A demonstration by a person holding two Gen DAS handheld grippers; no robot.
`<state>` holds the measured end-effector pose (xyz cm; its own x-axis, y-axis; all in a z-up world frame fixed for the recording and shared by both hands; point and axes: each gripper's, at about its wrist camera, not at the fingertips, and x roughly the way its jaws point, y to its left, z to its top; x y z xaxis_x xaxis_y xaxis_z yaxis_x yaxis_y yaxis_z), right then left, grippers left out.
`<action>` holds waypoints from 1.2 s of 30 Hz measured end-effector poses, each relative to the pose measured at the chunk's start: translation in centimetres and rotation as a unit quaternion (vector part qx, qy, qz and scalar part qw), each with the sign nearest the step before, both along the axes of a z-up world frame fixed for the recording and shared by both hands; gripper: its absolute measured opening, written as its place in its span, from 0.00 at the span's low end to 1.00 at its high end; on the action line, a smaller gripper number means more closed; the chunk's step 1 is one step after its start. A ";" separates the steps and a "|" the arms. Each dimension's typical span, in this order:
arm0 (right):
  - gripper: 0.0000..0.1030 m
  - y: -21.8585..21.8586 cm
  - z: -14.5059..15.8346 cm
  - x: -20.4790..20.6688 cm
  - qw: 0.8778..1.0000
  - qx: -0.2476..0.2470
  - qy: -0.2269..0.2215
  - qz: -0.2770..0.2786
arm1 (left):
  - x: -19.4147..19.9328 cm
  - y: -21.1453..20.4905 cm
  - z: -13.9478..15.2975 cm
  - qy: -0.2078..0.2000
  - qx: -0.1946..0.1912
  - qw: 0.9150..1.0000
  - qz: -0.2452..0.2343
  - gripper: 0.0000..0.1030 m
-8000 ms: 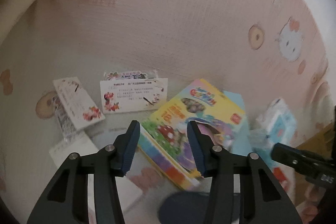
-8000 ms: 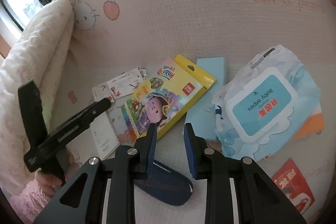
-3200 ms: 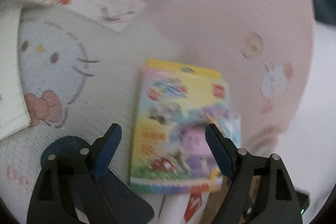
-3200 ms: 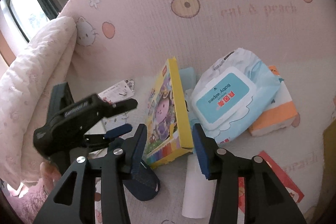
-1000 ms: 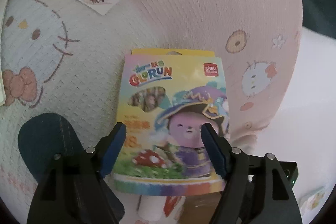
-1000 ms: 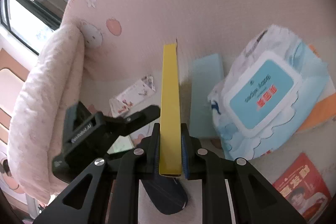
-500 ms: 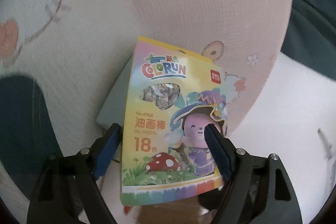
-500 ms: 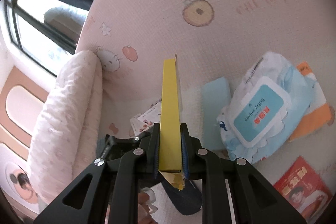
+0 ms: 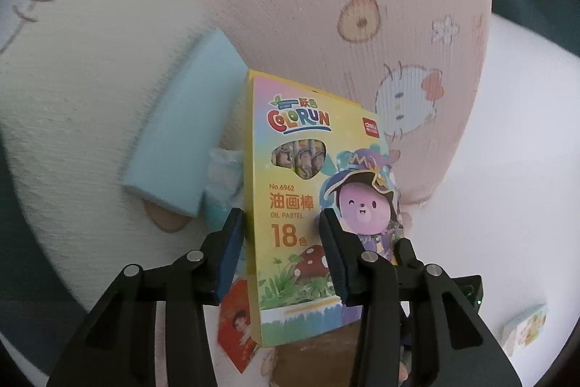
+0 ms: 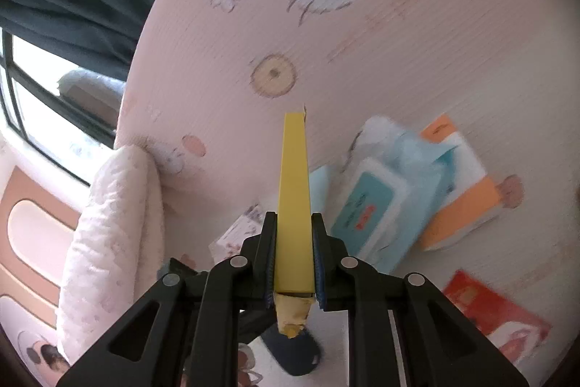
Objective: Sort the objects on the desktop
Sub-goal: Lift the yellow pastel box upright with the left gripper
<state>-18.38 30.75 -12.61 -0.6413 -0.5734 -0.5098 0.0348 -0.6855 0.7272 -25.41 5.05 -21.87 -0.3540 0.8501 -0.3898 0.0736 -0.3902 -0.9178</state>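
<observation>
My right gripper [image 10: 293,260] is shut on a yellow box of oil pastels [image 10: 293,202], held on edge above the pink mat. The same box [image 9: 311,191] shows its printed front in the left wrist view, lifted and tilted. My left gripper [image 9: 281,242] has its jaws close together; one finger stands left of the box edge and the other lies in front of its face, and I cannot tell whether they pinch it.
A pale blue flat pad [image 9: 181,136] lies on the mat. A pack of baby wipes [image 10: 377,202] rests on an orange and white packet [image 10: 464,205]. A red leaflet [image 10: 496,314], small cards [image 10: 235,234] and a dark blue oval object [image 10: 297,354] lie around. A rolled quilt [image 10: 112,242] borders the left.
The right gripper has raised the pastel box higher off the mat, uncovering the blue pad. The left gripper's jaws have narrowed and moved in against the box's left part.
</observation>
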 end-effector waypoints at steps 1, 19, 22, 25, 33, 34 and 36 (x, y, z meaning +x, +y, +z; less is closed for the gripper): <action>0.14 0.3 0.0 0.0 1.000 0.003 0.001 -0.003 | 0.0 0.3 0.0 0.003 -0.001 1.000 0.000 0.45; 0.25 4.1 -3.4 0.0 0.991 0.131 -0.027 -0.018 | 0.5 3.4 -0.3 0.031 -0.075 0.996 -0.024 0.45; 0.31 4.6 -4.1 -0.4 0.991 0.125 -0.037 -0.012 | 0.8 4.0 0.4 0.048 -0.103 0.993 -0.025 0.45; 0.38 4.7 -4.3 -0.5 0.990 0.138 -0.039 -0.011 | 1.4 4.5 1.1 0.071 -0.139 0.987 -0.031 0.45; 0.45 4.2 -3.0 -0.5 0.986 0.166 -0.023 -0.001 | 2.1 3.9 1.0 0.076 -0.136 0.988 -0.021 0.51; 0.46 3.8 -2.8 -0.6 0.985 0.173 -0.019 0.004 | 2.0 4.1 1.1 0.079 -0.144 0.986 -0.029 0.51; 0.47 3.4 -2.8 -1.0 0.984 0.179 -0.015 0.015 | 2.0 4.3 1.1 0.084 -0.153 0.984 -0.036 0.51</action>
<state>-19.34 34.11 -15.37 -0.6077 -0.3728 -0.7012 0.0412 -0.8965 0.4410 -23.36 9.39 -20.78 -0.3783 0.7274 -0.5725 -0.1074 -0.6488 -0.7533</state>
